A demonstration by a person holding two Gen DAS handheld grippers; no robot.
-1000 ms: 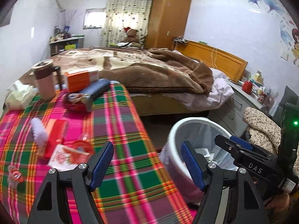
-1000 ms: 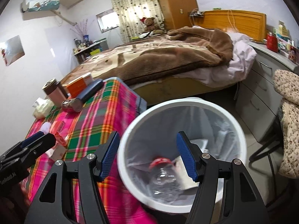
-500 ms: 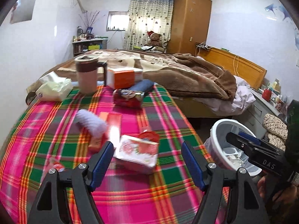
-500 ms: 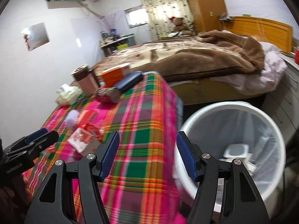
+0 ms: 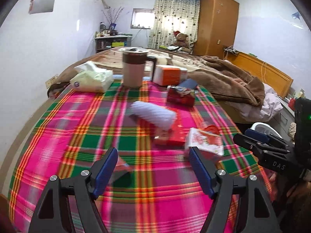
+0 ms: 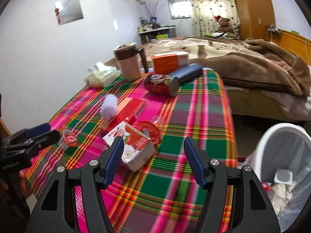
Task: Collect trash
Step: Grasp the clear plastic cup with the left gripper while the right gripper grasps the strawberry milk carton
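Jaws on both grippers are hanging released over the desk (image 6: 196, 104); the right gripper (image 6: 153, 156) is facing the carton (image 6: 134, 145), so straddling it squarely before squeezing is looking wisest.

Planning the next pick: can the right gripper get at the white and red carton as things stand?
Probably yes. The right gripper is open and empty, and the white and red carton lies just ahead of its left finger on the plaid tablecloth, nothing between.

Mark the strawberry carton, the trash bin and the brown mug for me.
strawberry carton (image 6: 134, 147), right wrist view, on its printed top face.
trash bin (image 6: 272, 136), right wrist view, on its white rim.
brown mug (image 5: 134, 69), left wrist view, on its pale body.
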